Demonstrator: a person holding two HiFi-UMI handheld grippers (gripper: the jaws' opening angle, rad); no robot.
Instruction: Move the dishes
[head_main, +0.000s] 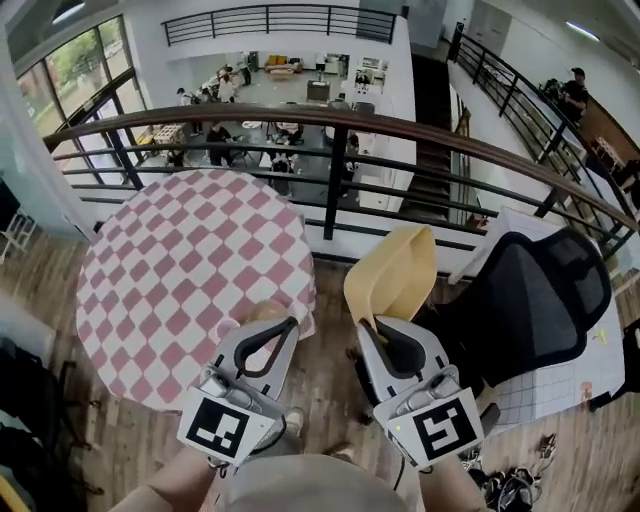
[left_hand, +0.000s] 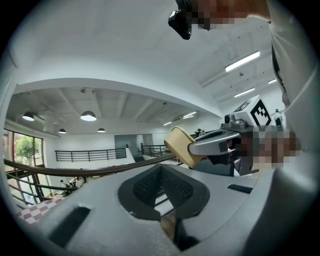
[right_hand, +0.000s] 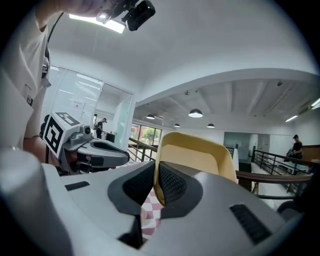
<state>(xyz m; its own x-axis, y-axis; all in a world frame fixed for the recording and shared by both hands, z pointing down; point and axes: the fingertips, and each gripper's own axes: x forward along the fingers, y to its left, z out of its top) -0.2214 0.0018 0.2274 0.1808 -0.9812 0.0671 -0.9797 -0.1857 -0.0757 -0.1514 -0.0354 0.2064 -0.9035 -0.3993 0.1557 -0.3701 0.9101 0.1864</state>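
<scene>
My right gripper (head_main: 368, 325) is shut on the rim of a pale yellow squarish dish (head_main: 395, 275), which stands tilted up on edge above the jaws. In the right gripper view the dish (right_hand: 200, 155) rises between the black pads (right_hand: 172, 185) of my right gripper (right_hand: 156, 172). My left gripper (head_main: 290, 323) hangs beside it, shut with nothing in it, at the near edge of a round table (head_main: 180, 270) with a pink and white checked cloth. The left gripper view shows its own pads (left_hand: 145, 187) together and the yellow dish (left_hand: 177, 145) off to the right.
A dark curved railing (head_main: 340, 125) runs behind the table, with an open atrium below it. A black mesh office chair (head_main: 530, 300) stands right of the dish, beside a white gridded surface (head_main: 560, 390). Dark clutter (head_main: 510, 485) lies on the wooden floor.
</scene>
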